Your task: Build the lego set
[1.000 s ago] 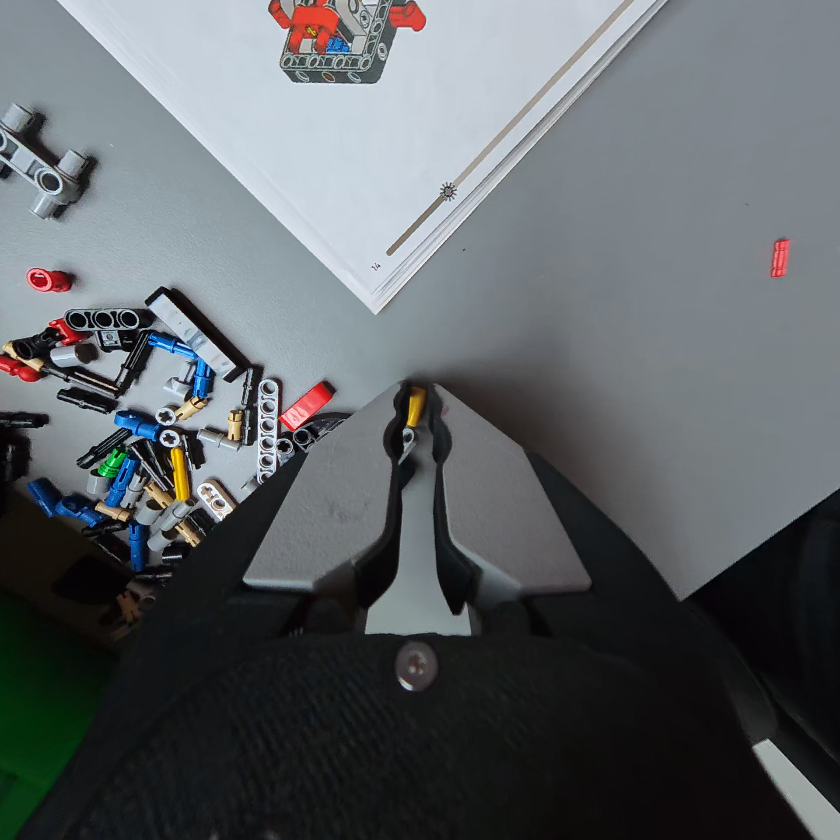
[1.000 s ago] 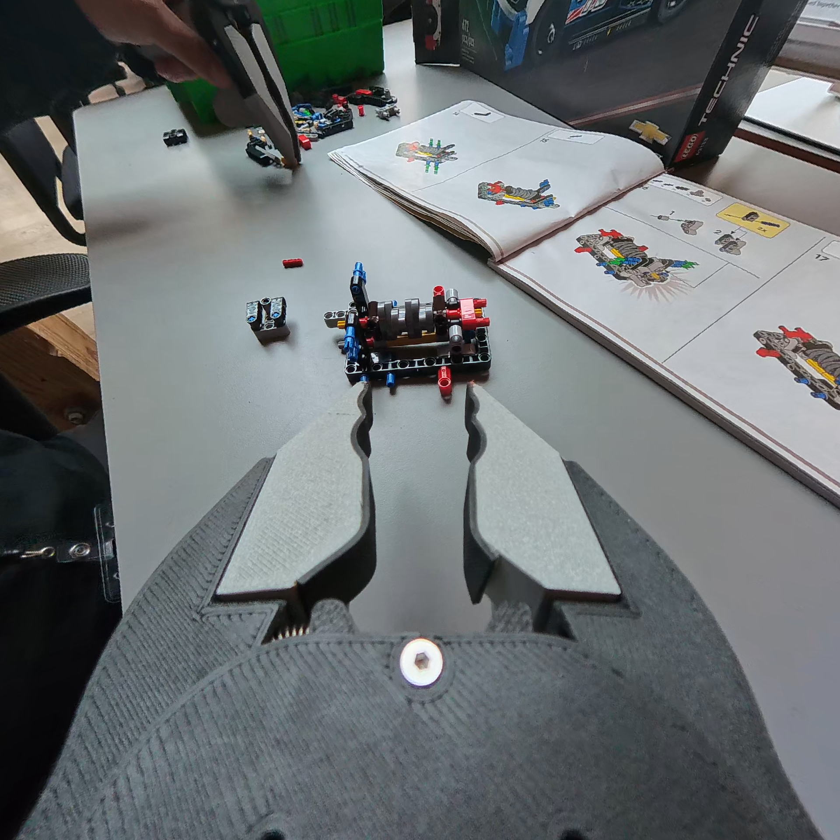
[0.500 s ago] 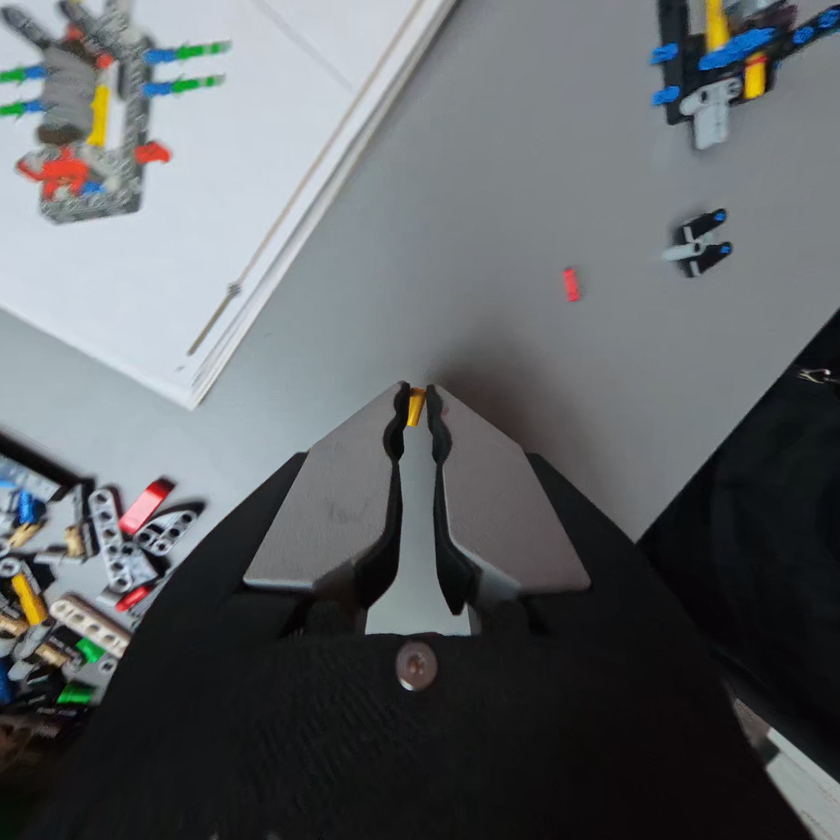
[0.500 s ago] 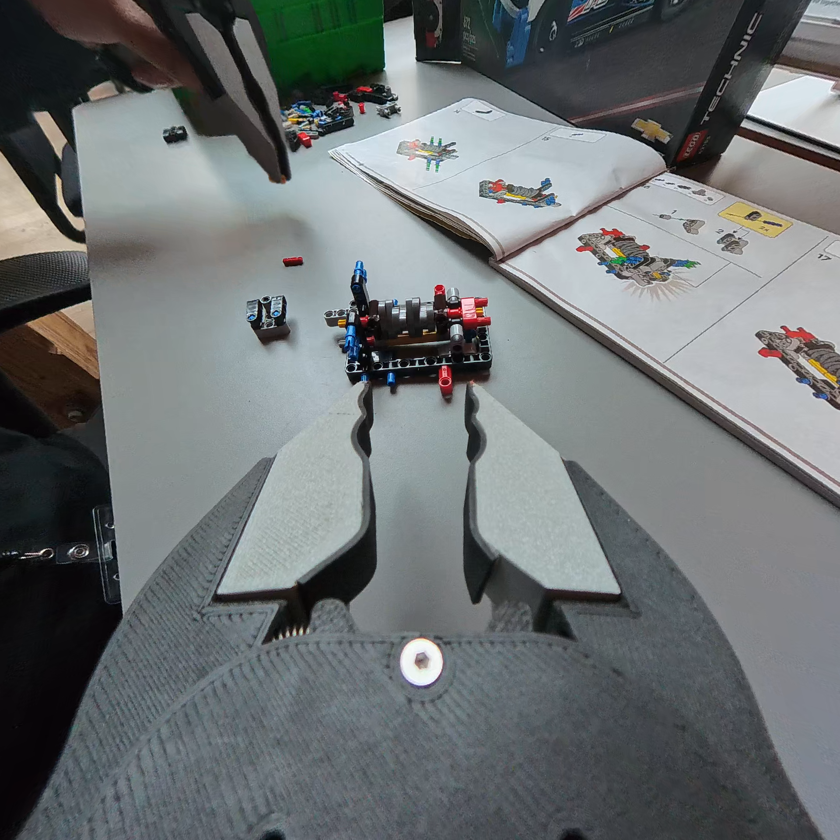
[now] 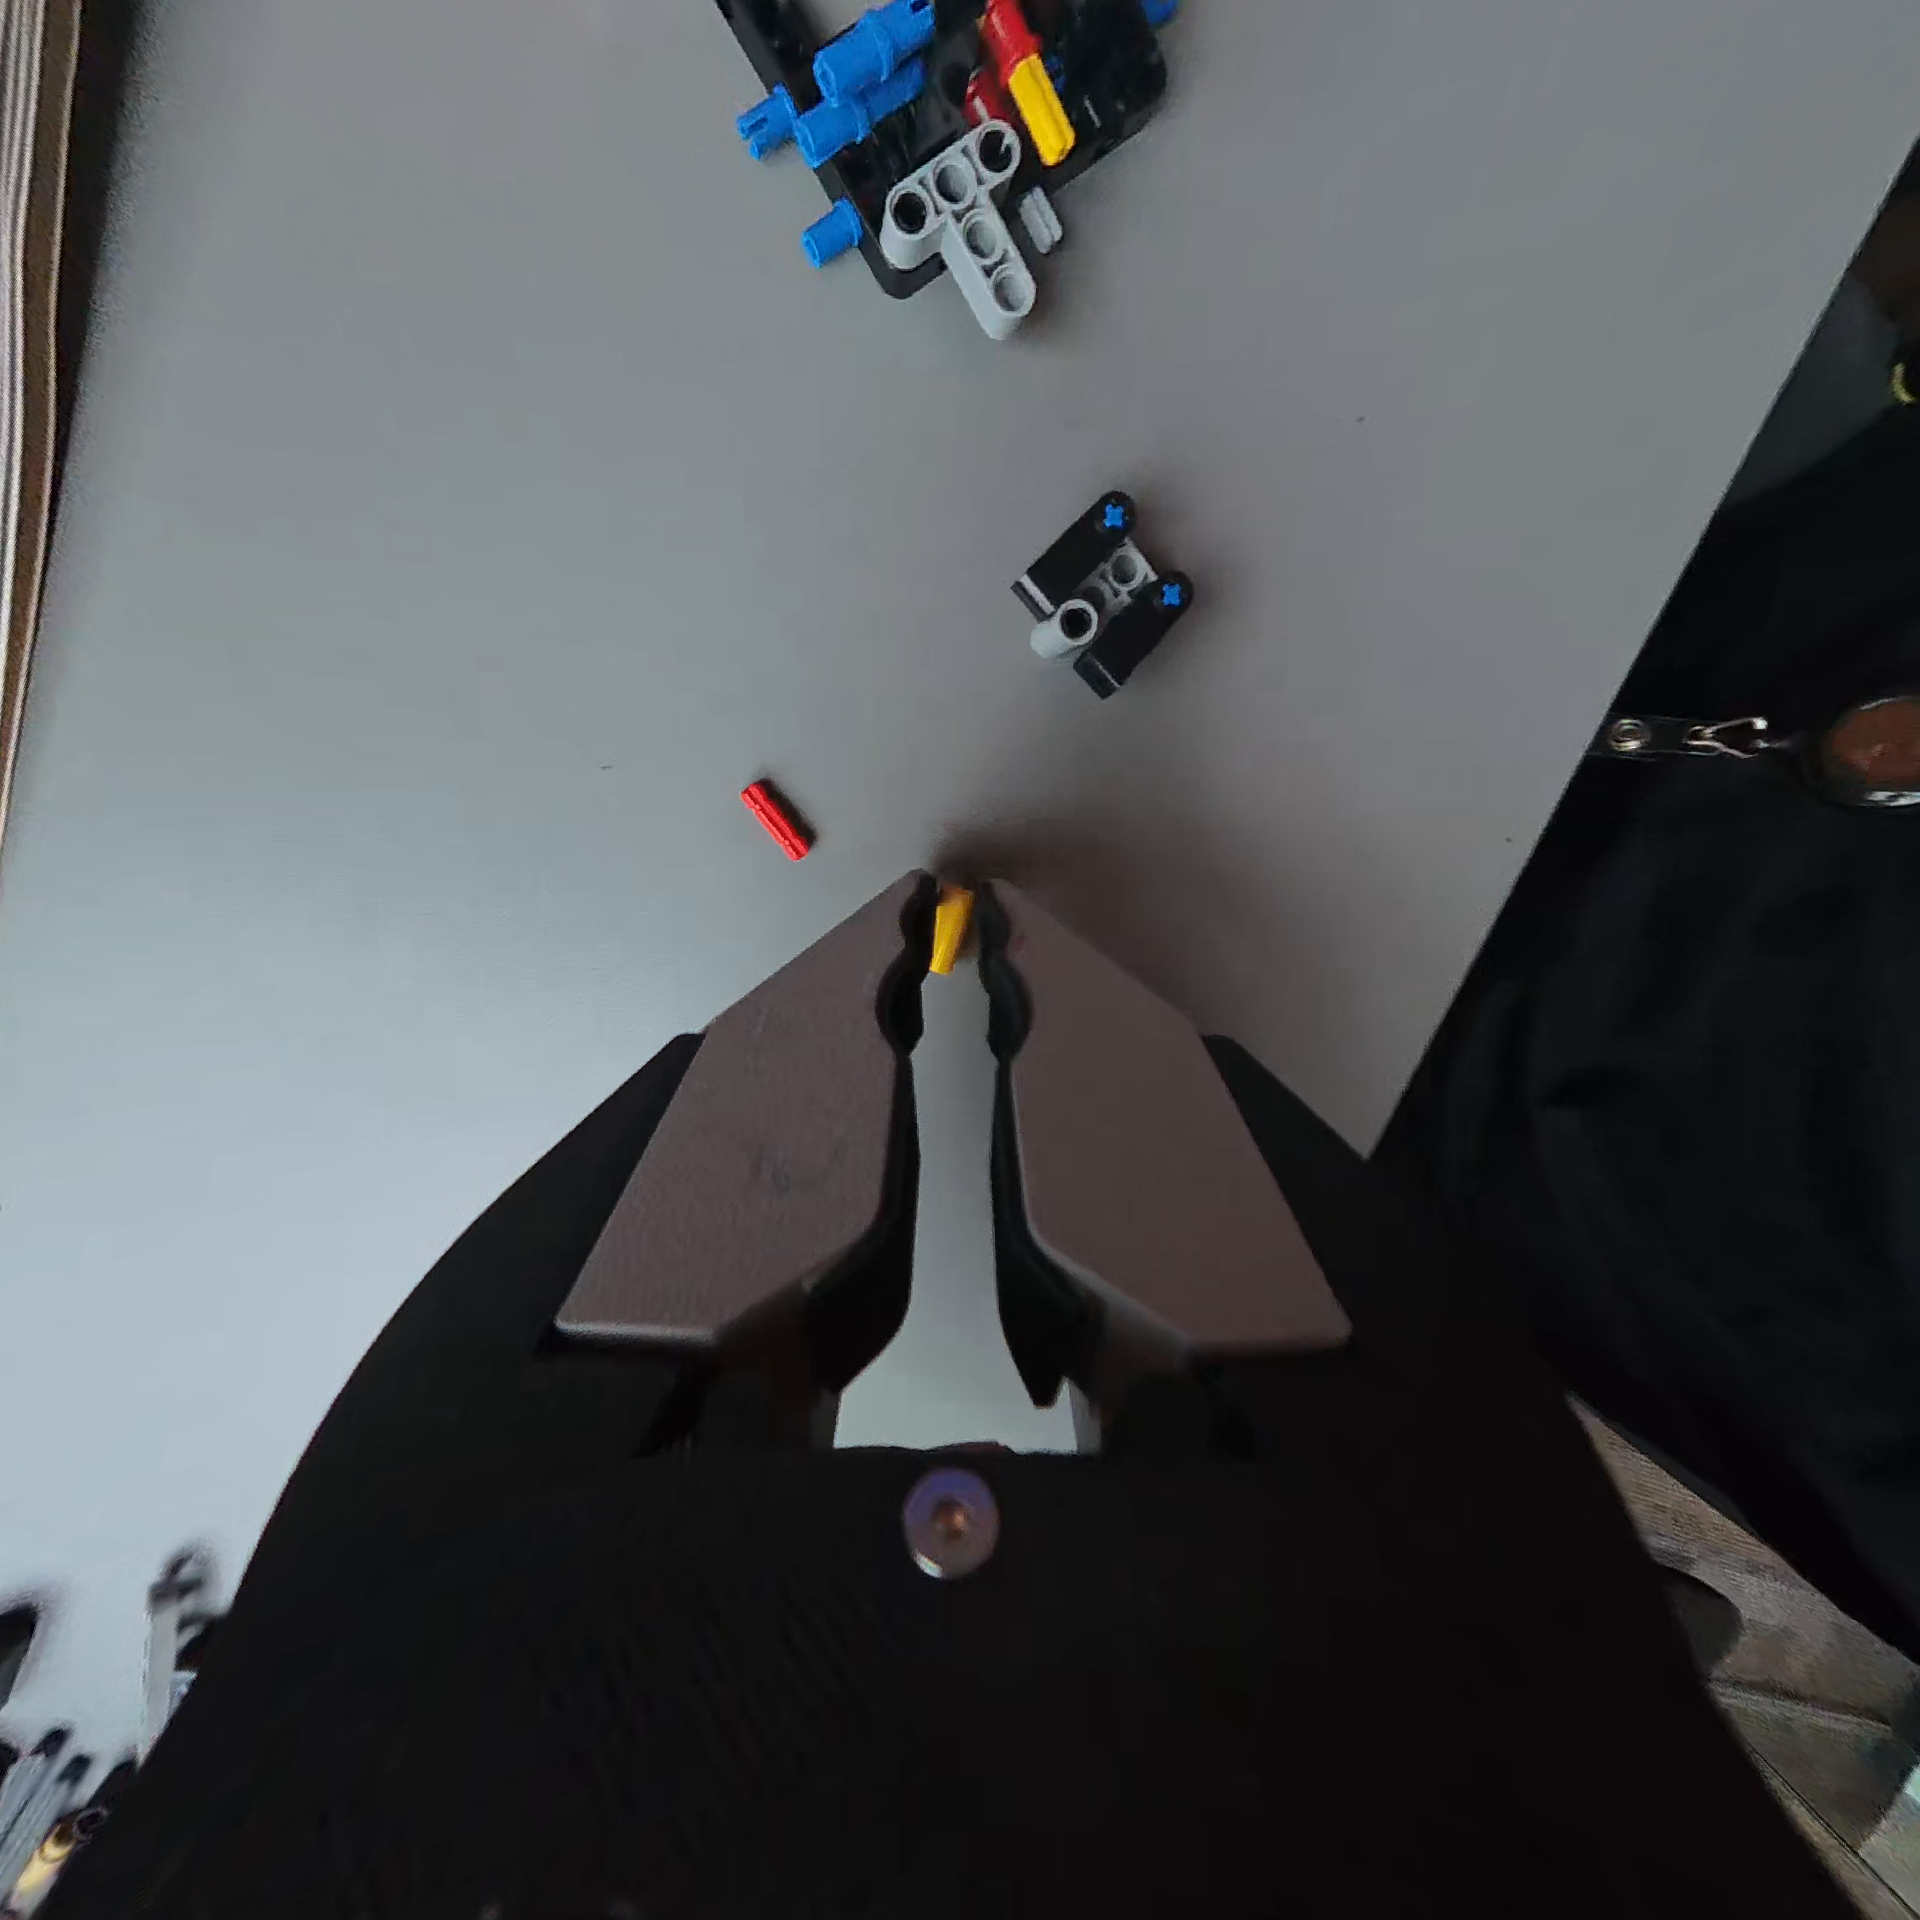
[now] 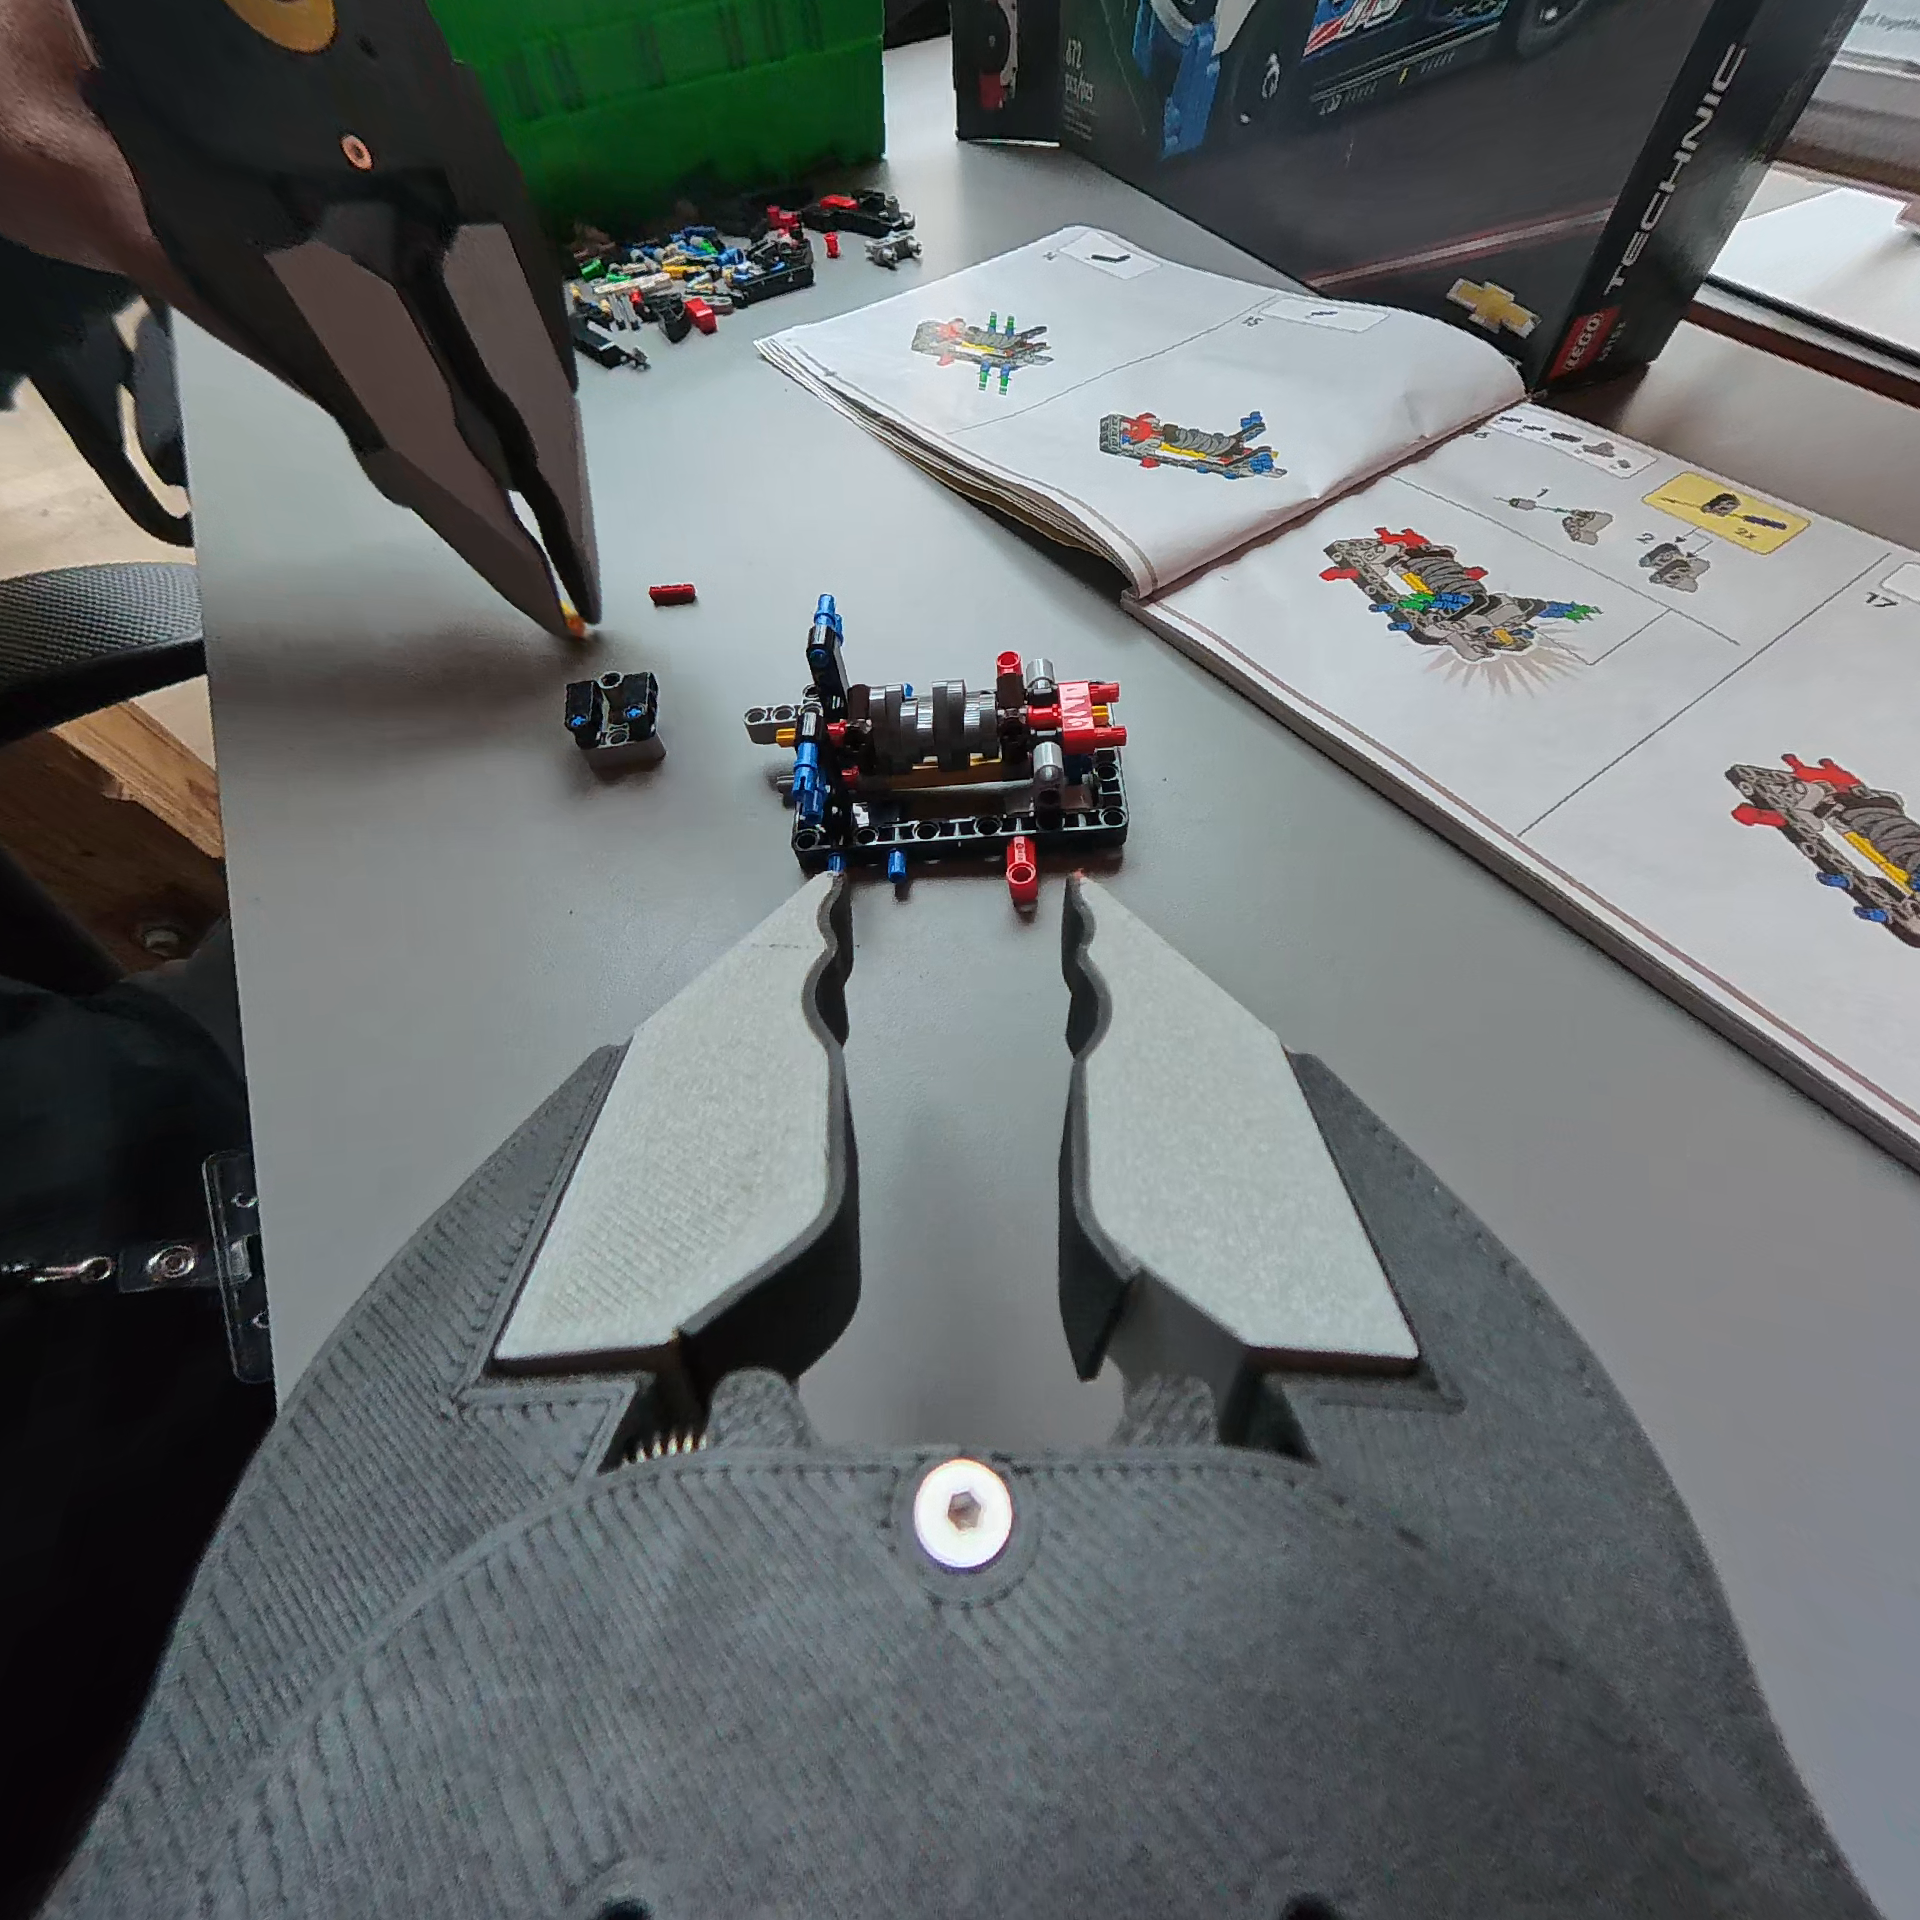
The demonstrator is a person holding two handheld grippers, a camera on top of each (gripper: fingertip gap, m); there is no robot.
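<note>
Small yellow plastic peg (image 5: 951, 928) is tiny, light, rigid, slick, so I pinch it across its middle. My left gripper (image 5: 951, 904) is clamped on it, low over the grey tabletop (image 5: 416, 520) near the short red pin (image 5: 776, 820). My right gripper (image 6: 951, 899) is spread, empty, just before the black-framed part-built model (image 6: 961, 769).

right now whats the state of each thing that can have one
left gripper: shut on yellow pin
right gripper: open, empty
instruction booklet: lying open
engine assembly: partly built, on table
small black-grey subassembly: loose, apart from assembly
red pin: loose on table
</note>
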